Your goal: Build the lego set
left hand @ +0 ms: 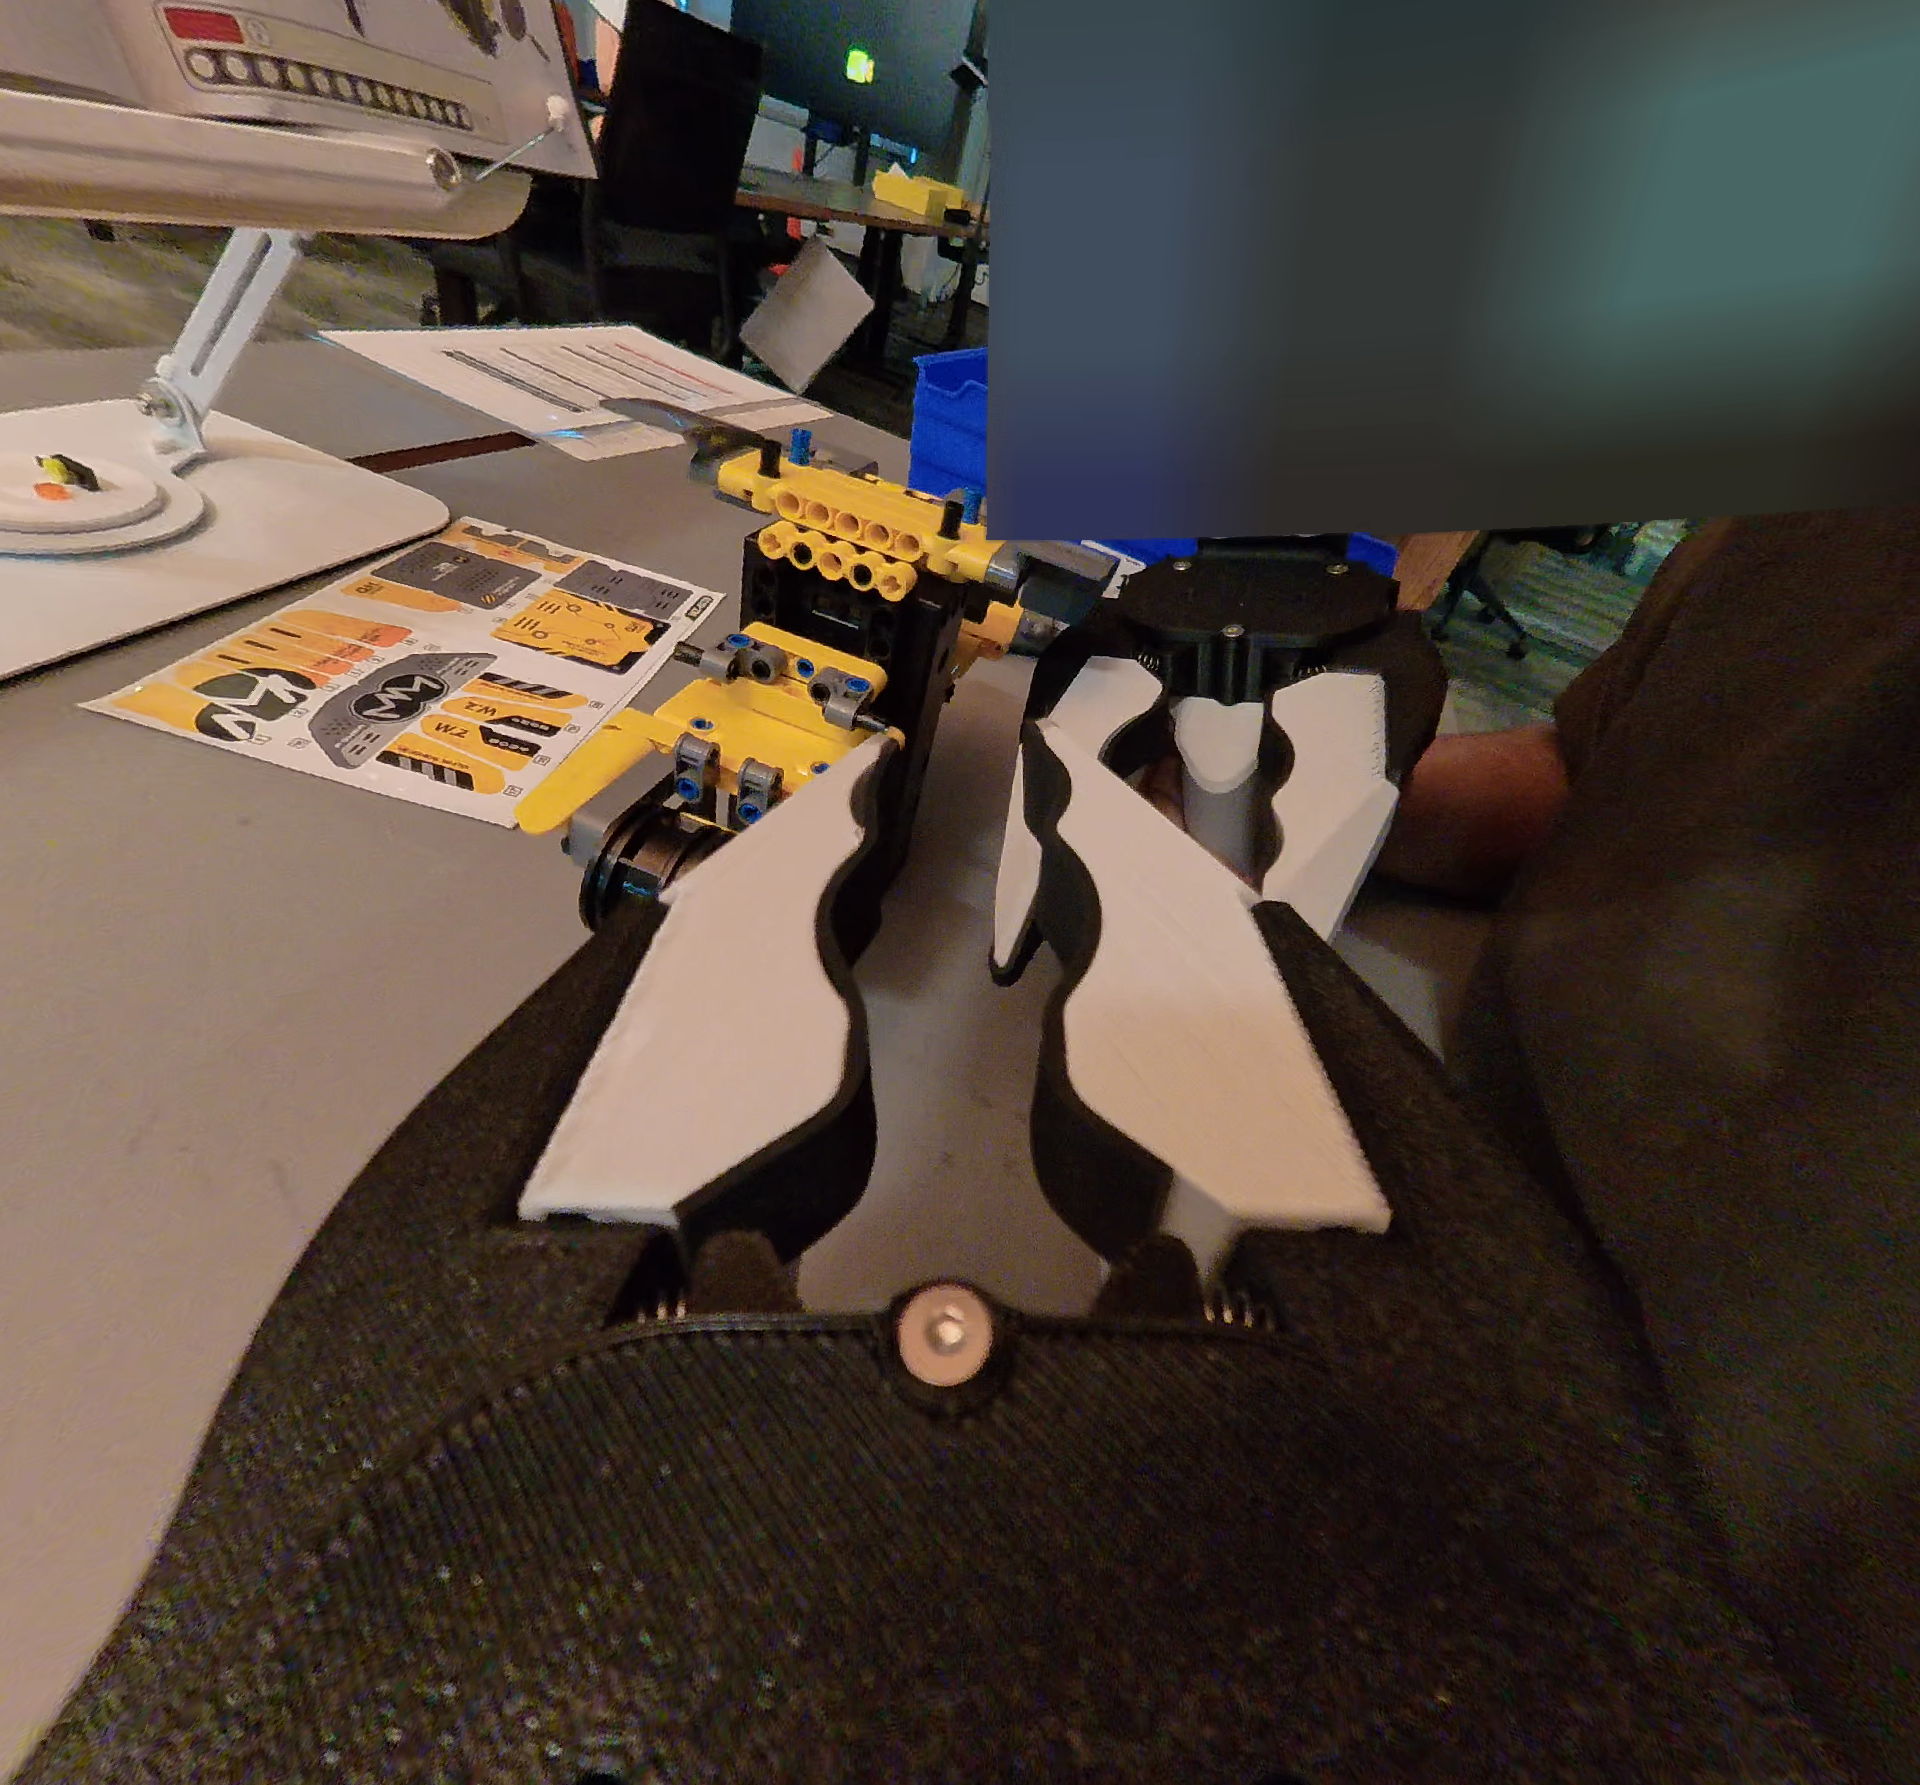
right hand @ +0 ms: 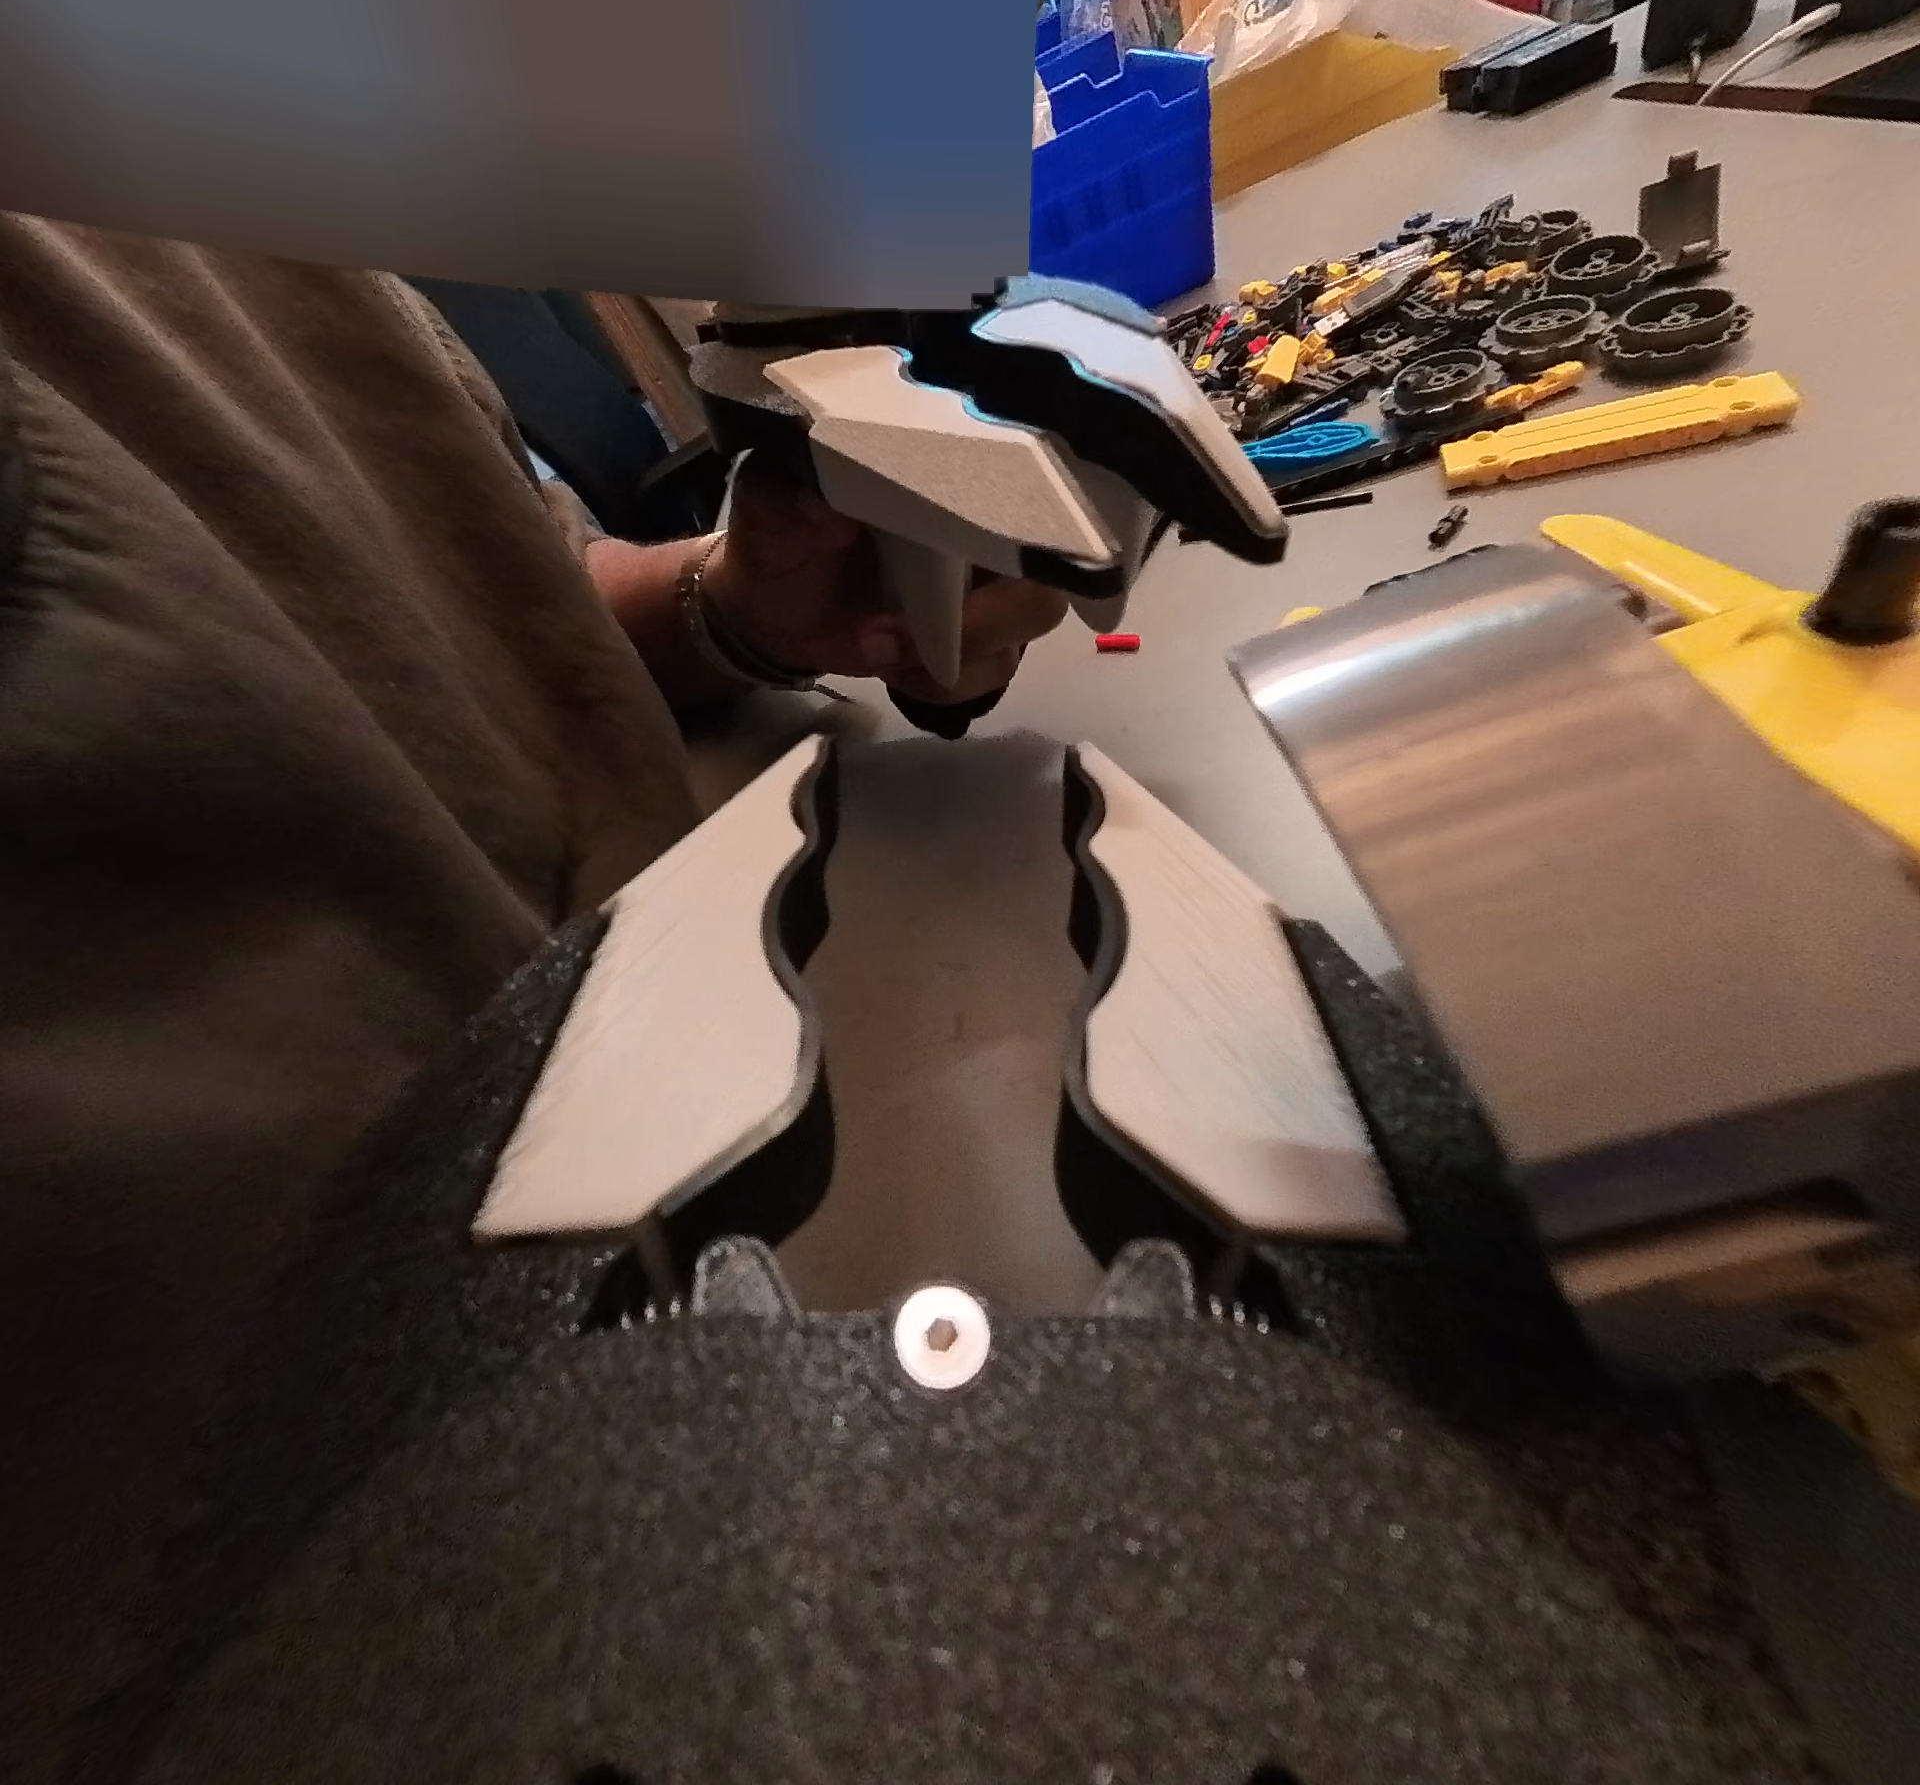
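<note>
A yellow and black brick-built model [left hand: 831, 634] stands on the grey table [left hand: 208, 904]. My left gripper [left hand: 961, 748] is open and empty, and its left finger lies against the model's black side. One finger [left hand: 1340, 779] of the right gripper shows just beyond, held in a hand. In the right wrist view my right gripper [right hand: 948, 753] is open and empty over bare table. The model's grey curved panel [right hand: 1507, 852] is close beside its right finger. The left gripper [right hand: 1190, 540] hovers open ahead of it.
A sticker sheet [left hand: 416, 665] lies left of the model. An open instruction booklet [left hand: 260, 0] sits on a white stand [left hand: 208, 509]. A pile of loose parts and black wheels [right hand: 1455, 312], a long yellow beam [right hand: 1621, 426], a small red piece [right hand: 1118, 641] and a blue bin [right hand: 1122, 166] lie beyond. My hands' fingertips stand some 5 cm from each other. The long yellow beam [right hand: 1621, 426] is about equally far from each gripper, around 25 cm.
</note>
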